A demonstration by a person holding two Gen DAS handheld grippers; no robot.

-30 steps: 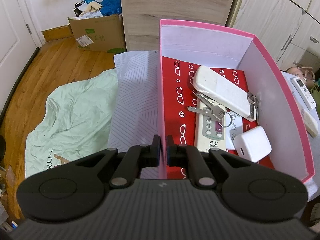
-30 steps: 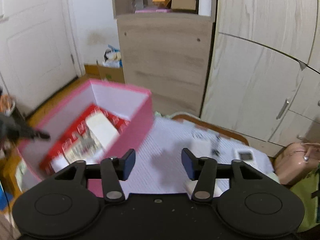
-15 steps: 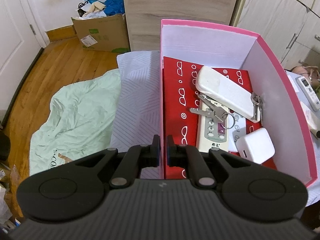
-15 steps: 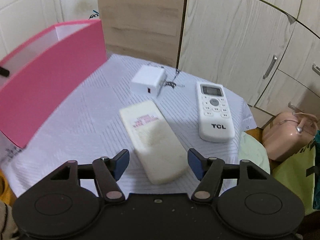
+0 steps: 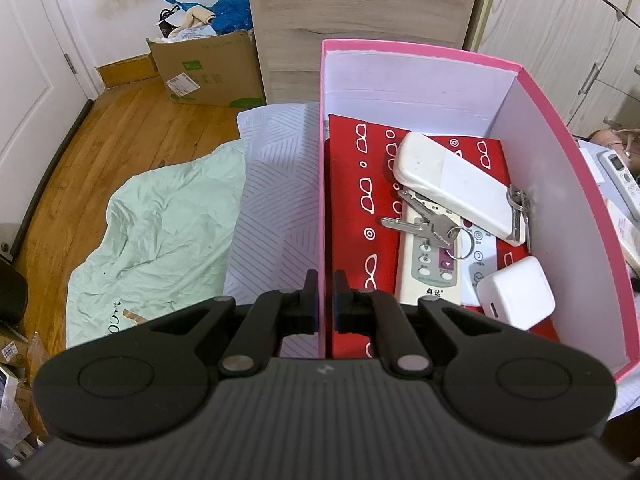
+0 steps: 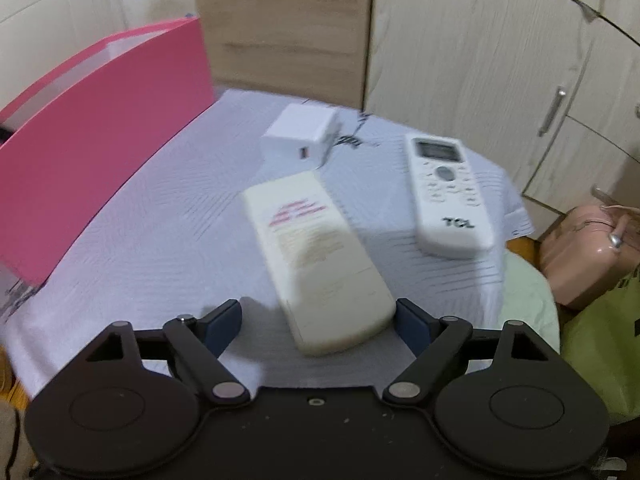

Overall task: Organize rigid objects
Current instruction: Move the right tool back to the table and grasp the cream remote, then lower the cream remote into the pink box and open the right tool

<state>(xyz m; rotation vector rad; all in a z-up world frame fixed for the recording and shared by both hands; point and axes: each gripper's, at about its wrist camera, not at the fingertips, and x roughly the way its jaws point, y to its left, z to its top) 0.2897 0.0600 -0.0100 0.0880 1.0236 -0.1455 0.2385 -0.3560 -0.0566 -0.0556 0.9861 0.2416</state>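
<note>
On the table, at your left: your left gripper (image 5: 326, 294) is pinched tight on the near wall of the tall pink cardboard box (image 5: 322, 200), one finger outside and one inside.
Box contents: a red card with white spectacle prints (image 5: 360, 208) lines the floor; on it lie a long white plastic remote turned face down (image 5: 452, 188), a cream remote with grey buttons (image 5: 430, 264), a bunch of silver keys on a ring (image 5: 424, 226) across that remote, and a white rounded charger block (image 5: 516, 298) at 4 o'clock of the keys.
Right gripper (image 6: 318, 320): your jaws are opening, spread wide either side of the near end of the cream rectangular remote lying face down (image 6: 316, 256); the pads do not press it.
Beyond that remote: a white cube-shaped plug adapter (image 6: 298, 136) sits at 12 o'clock, just beside it.
At 2 o'clock: a white TCL air-conditioner remote with a screen (image 6: 446, 194) lies face up, apart from the cream one.
Surface: a pale lilac striped cloth (image 6: 160, 240) covers the table.
Box from the right view: its pink outer wall stands at 10 o'clock.
</note>
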